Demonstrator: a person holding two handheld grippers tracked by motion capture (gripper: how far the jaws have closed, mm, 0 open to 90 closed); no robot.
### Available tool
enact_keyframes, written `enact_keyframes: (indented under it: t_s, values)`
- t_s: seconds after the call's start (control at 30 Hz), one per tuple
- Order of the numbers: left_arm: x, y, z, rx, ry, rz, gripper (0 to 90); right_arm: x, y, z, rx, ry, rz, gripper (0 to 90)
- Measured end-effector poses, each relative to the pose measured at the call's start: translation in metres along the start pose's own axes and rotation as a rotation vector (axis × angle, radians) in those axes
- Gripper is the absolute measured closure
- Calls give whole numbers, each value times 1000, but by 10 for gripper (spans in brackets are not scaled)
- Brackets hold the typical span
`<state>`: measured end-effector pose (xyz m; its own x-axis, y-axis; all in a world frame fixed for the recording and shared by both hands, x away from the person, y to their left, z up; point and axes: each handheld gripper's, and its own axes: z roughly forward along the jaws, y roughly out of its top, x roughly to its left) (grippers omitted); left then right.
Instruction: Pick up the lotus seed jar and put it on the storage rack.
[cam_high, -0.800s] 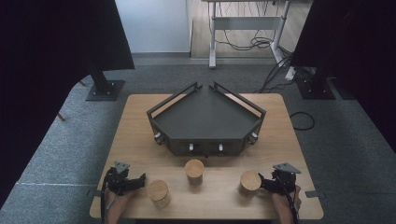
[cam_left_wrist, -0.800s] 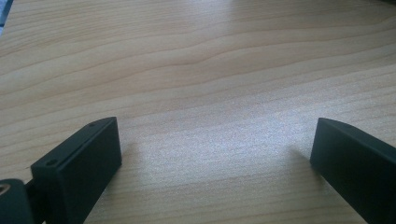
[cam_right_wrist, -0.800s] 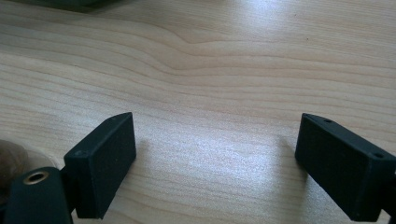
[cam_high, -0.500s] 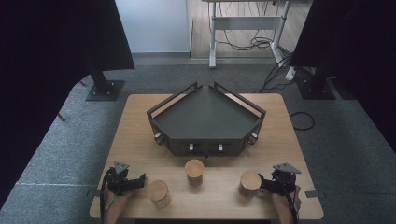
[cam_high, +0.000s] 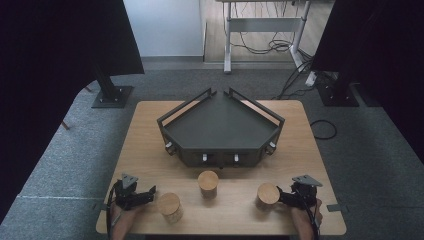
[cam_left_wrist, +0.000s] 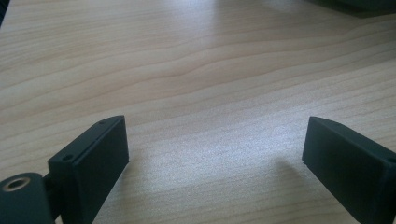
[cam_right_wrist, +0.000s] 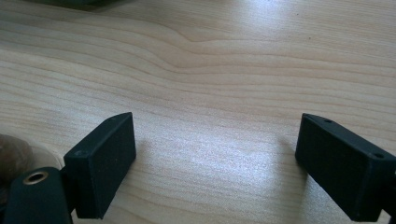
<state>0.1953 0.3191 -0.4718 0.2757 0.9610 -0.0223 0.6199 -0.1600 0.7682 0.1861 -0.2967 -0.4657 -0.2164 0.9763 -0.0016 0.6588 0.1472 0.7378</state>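
Three short wooden cylinders stand on the near half of the wooden table (cam_high: 150, 145): one at the left (cam_high: 169, 206), one in the middle (cam_high: 208, 182), one at the right (cam_high: 268, 195). Behind them sits an empty dark five-sided tray (cam_high: 220, 127). My left gripper (cam_high: 149, 193) rests near the front edge, just left of the left cylinder. In the left gripper view it (cam_left_wrist: 215, 123) is open over bare wood. My right gripper (cam_high: 281, 195) lies just right of the right cylinder. It (cam_right_wrist: 215, 119) is open too, with nothing between its jaws.
Two black stand bases (cam_high: 111, 95) (cam_high: 340, 94) flank the table on the grey carpet. A desk frame with cables (cam_high: 265, 30) stands farther back. The tray's dark edge (cam_left_wrist: 364, 4) peeks in at the top of the left gripper view.
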Motion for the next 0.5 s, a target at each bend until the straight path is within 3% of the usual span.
enact_keyframes:
  t_s: [0.37,0.5]
  values:
    - [4,-8,-5,-57,-26,-9,69,0,-1,0,-1,3,-3,119]
    - [3,-12,-9,-99,-31,-2,69,-1,-1,0,-1,4,-3,118]
